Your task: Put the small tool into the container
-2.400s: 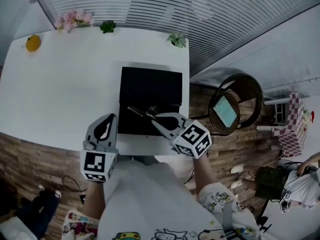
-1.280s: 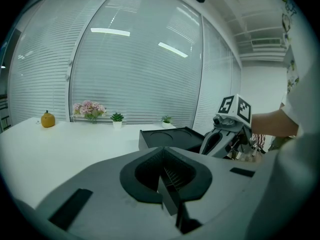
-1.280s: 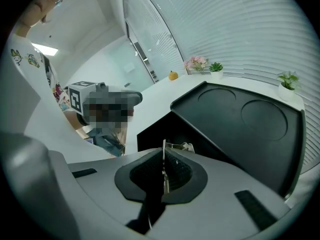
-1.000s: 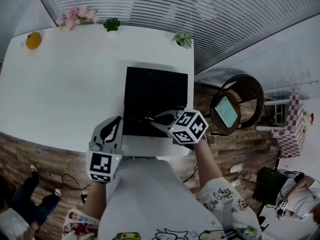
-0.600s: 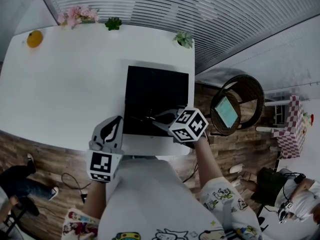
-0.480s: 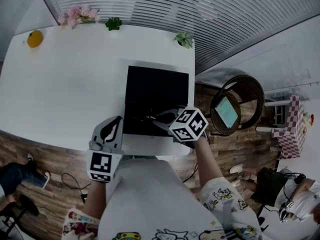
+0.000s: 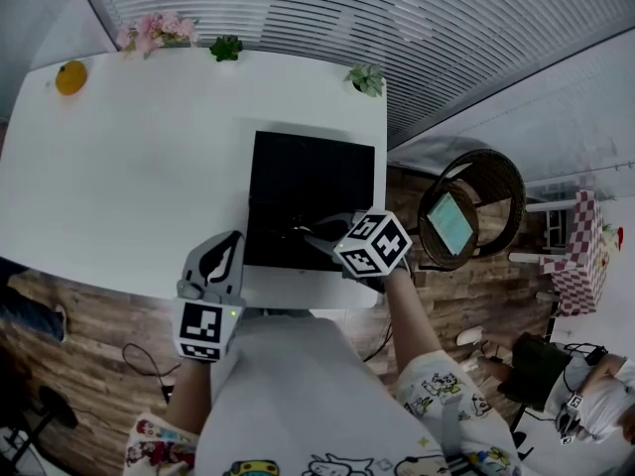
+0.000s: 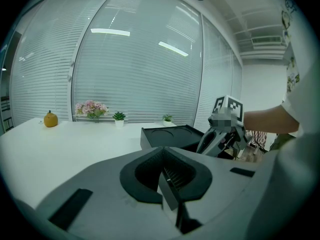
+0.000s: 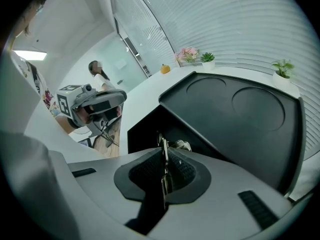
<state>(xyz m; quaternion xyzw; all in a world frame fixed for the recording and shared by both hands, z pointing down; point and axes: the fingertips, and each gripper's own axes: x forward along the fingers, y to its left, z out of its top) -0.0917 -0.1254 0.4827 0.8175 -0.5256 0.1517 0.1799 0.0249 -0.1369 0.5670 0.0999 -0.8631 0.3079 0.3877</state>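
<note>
A black container (image 7: 310,178) with two round recesses lies on the white table (image 7: 129,157). My right gripper (image 7: 312,234) hangs over its near edge, shut on a thin metal tool (image 7: 297,230). In the right gripper view the tool (image 9: 163,143) sticks out from the shut right gripper (image 9: 164,156) in front of the container's (image 9: 235,114) dark front wall. My left gripper (image 7: 232,238) rests at the table's near edge, left of the container, shut and holding nothing. The left gripper (image 8: 169,181) view shows the right gripper (image 8: 220,134) beside the container (image 8: 170,134).
At the table's far edge are an orange (image 7: 69,77), pink flowers (image 7: 154,36) and two small potted plants (image 7: 226,48) (image 7: 365,79). A wicker chair (image 7: 471,211) stands on the wooden floor at the right. A person (image 7: 585,405) is at the lower right.
Since the earliest frame the right gripper, still holding the tool, has shifted right along the container's near edge; over the last second it barely moved. The left gripper stayed put.
</note>
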